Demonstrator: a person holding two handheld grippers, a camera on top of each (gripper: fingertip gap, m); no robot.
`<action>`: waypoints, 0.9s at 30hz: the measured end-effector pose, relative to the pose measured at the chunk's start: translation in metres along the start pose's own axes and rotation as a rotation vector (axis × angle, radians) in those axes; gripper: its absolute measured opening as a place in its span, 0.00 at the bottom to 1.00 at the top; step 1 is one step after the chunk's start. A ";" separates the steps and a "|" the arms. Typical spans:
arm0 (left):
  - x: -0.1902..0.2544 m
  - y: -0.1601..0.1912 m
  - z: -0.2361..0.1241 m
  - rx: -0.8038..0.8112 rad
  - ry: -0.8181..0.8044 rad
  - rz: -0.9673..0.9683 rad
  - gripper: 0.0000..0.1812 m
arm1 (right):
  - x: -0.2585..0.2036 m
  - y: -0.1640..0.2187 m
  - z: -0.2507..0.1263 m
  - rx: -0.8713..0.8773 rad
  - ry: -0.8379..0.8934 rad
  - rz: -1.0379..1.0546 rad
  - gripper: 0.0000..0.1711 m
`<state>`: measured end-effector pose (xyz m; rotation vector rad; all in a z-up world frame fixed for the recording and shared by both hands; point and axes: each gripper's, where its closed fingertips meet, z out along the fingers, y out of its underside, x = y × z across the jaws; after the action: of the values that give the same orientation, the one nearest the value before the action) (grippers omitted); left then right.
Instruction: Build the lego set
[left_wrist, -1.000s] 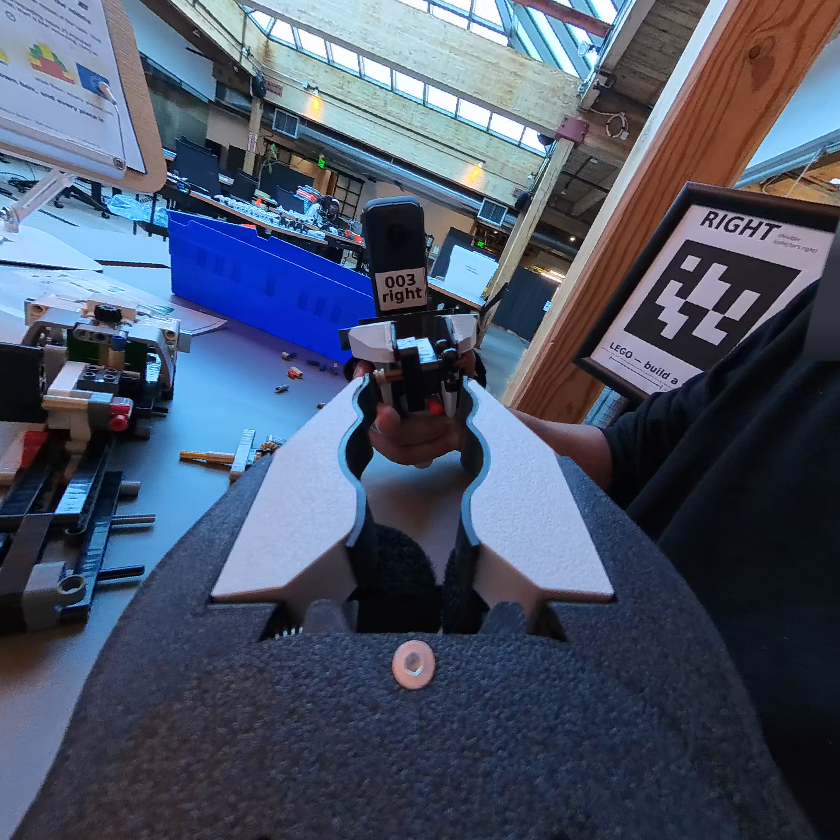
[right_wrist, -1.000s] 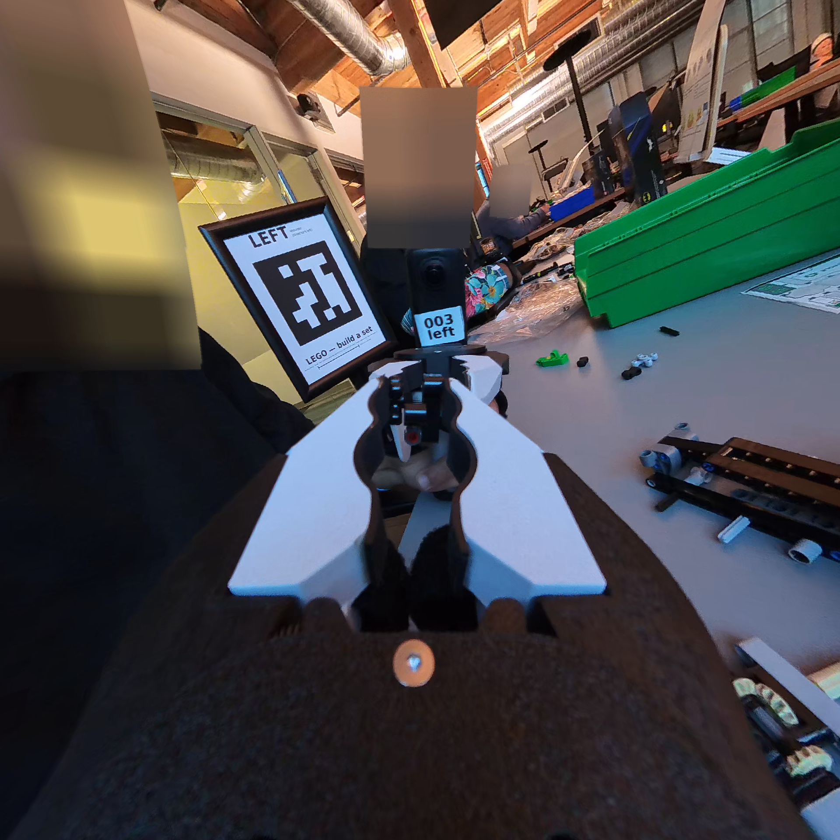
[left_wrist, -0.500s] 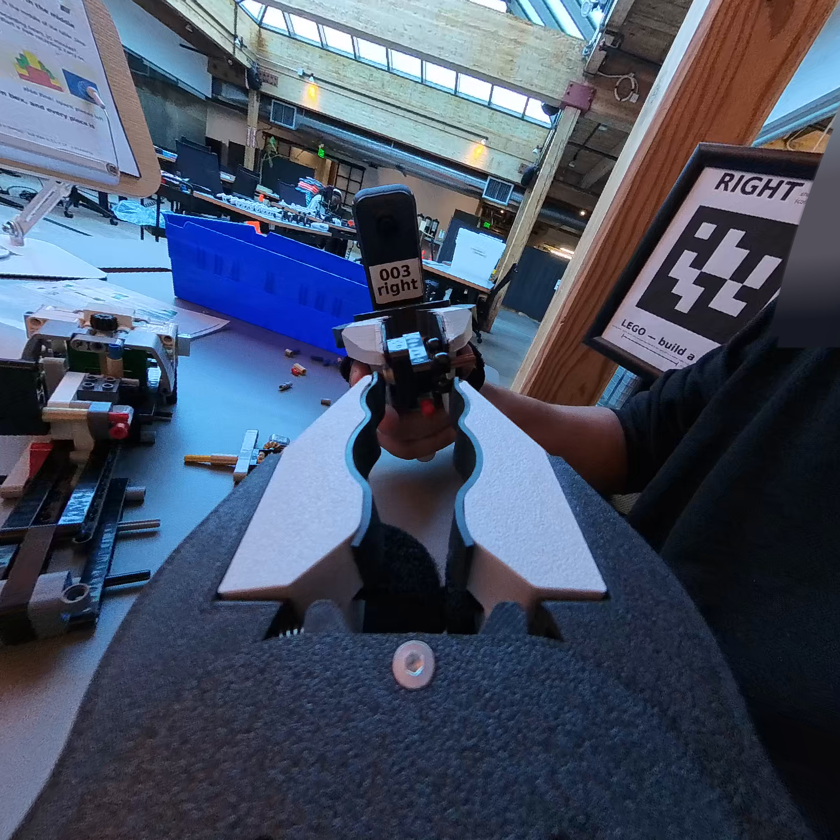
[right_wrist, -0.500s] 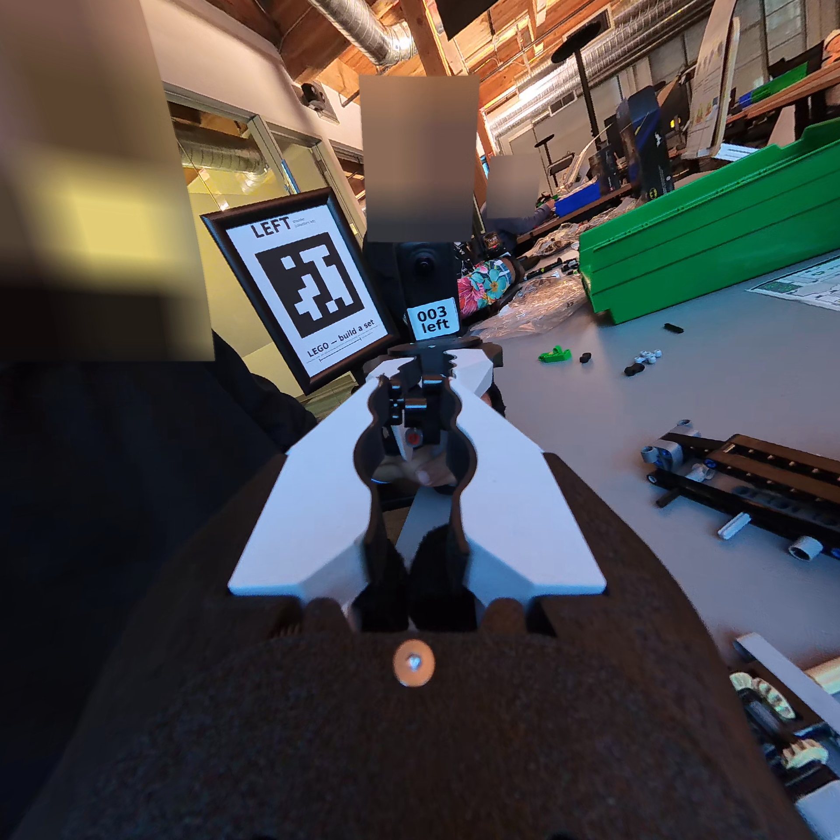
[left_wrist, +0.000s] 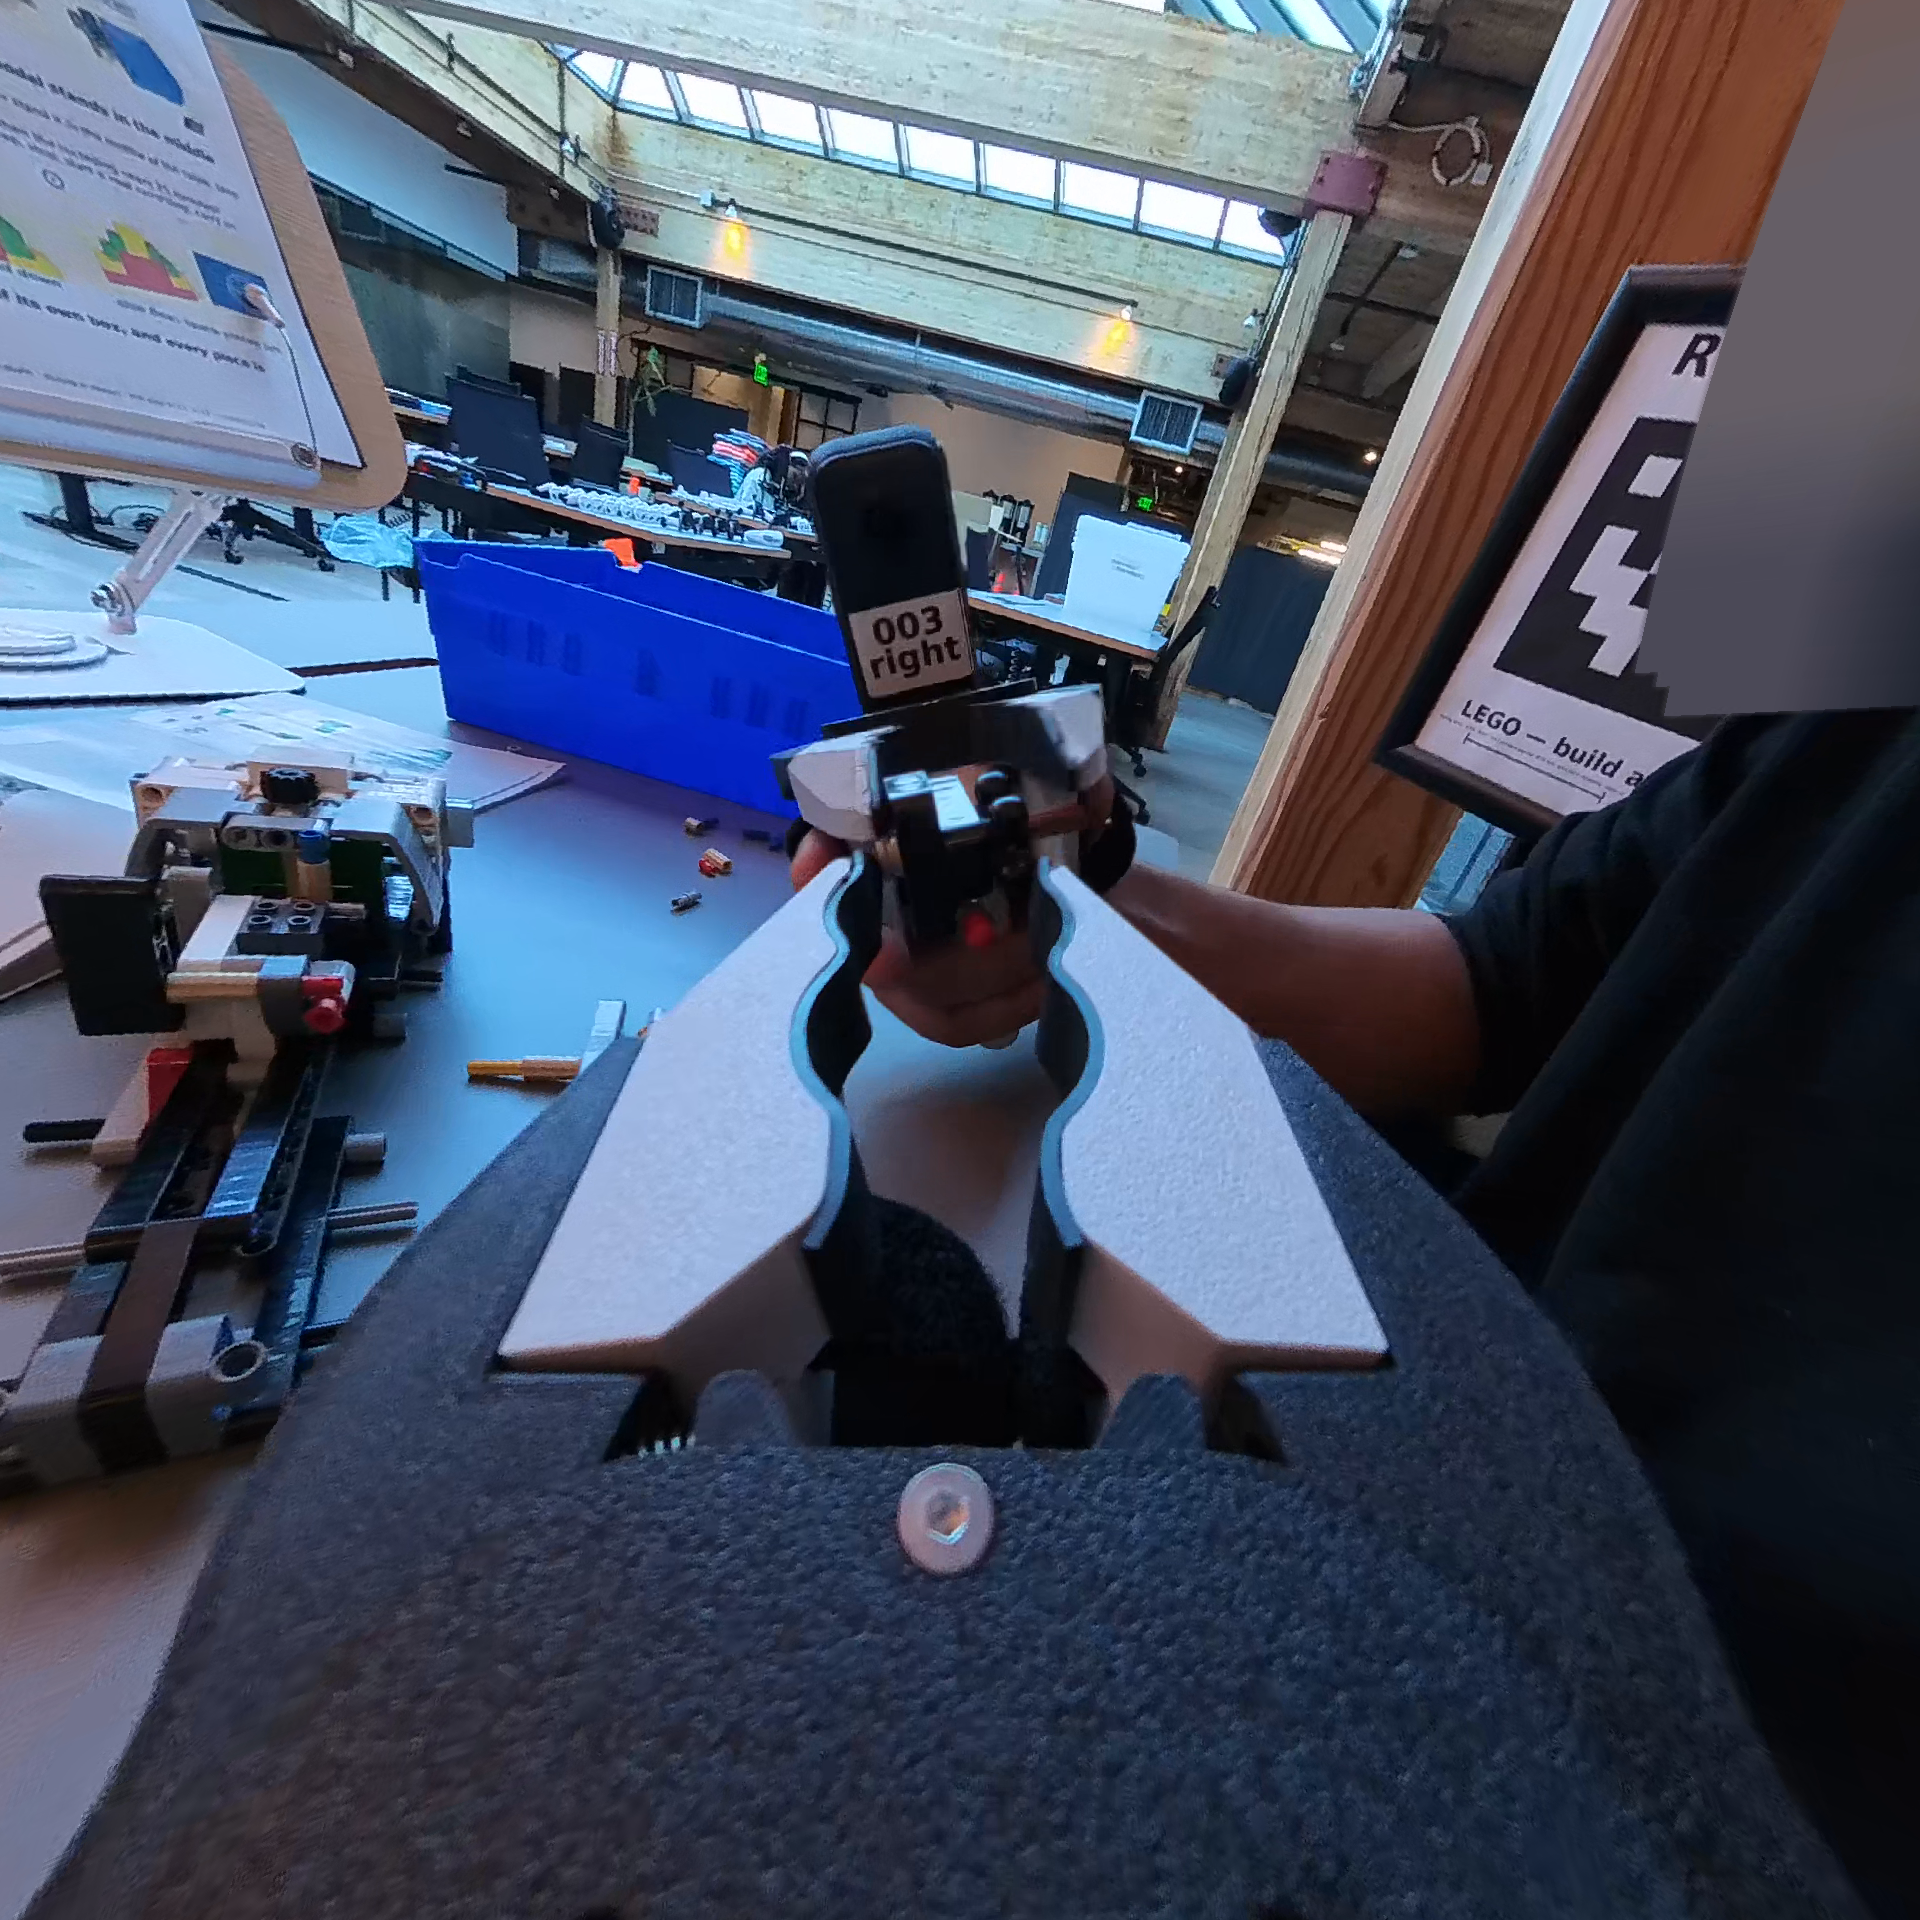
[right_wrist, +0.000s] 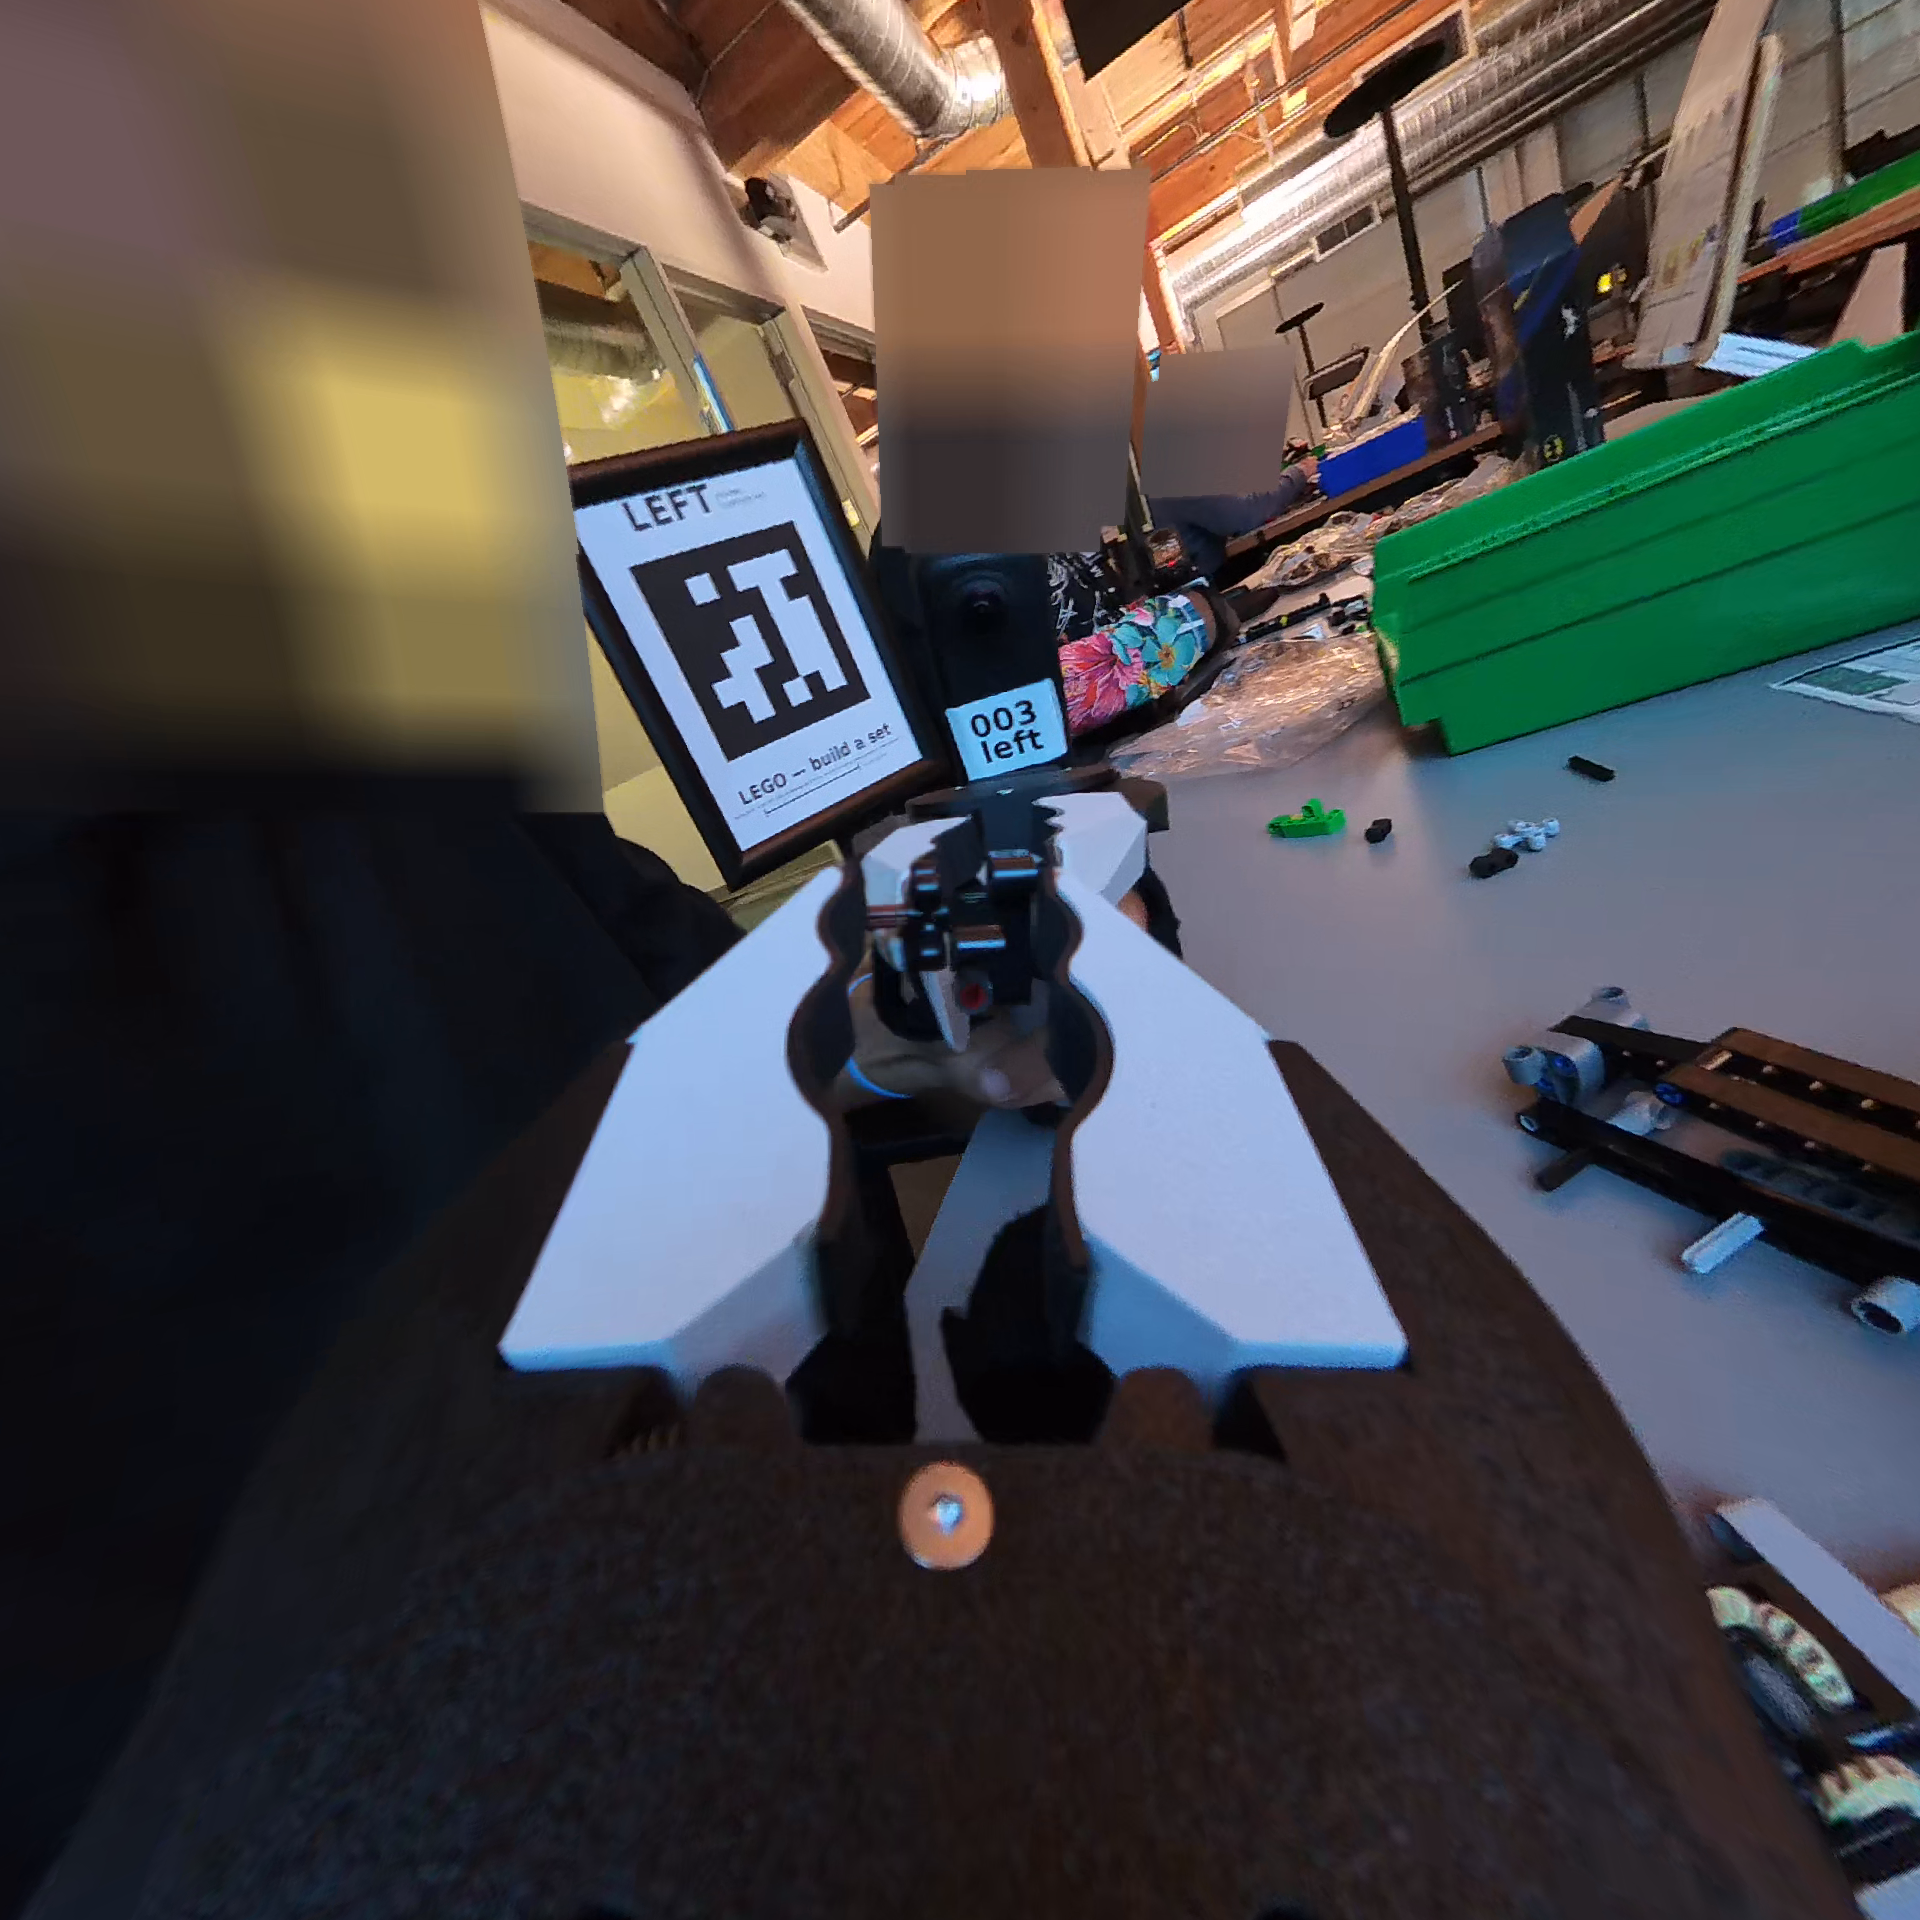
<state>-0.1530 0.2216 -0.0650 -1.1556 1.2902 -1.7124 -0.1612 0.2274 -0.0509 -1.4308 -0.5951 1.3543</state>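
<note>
Lego subassembly (left_wrist: 951, 862), small, black with a red pin, was held up above the table between both grippers, which faced each other nose to nose.

Left gripper (left_wrist: 948, 914) had its fingers closed on the piece from one side, and right gripper (right_wrist: 951, 925) was clamped on it from the other; in each view the far gripper's white tips met the near ones around the piece. A hand (left_wrist: 956, 997) showed under the right gripper. On the grey table (left_wrist: 582, 935) the larger lego chassis (left_wrist: 208, 1039) sat well to the left, apart from the held piece, with a yellow axle (left_wrist: 520, 1068) and loose bits near it. A blue bin (left_wrist: 644, 665) stood behind. In the right wrist view a green bin (right_wrist: 1662, 582) lay at the far edge and a framed marker sign (right_wrist: 748, 644) stood beside the left gripper.
</note>
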 end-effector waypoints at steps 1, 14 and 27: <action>0.000 -0.001 -0.001 0.000 0.000 0.009 0.14 | -0.002 0.000 -0.001 -0.004 -0.015 0.010 0.20; 0.007 -0.001 -0.002 0.004 0.053 -0.005 0.14 | 0.000 0.002 0.003 -0.077 -0.027 -0.043 0.16; 0.013 -0.001 0.001 -0.007 -0.010 0.190 0.14 | -0.011 0.002 0.005 -0.066 -0.039 -0.141 0.12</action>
<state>-0.1569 0.2095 -0.0608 -1.0101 1.3545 -1.5630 -0.1686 0.2189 -0.0473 -1.3907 -0.7583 1.2636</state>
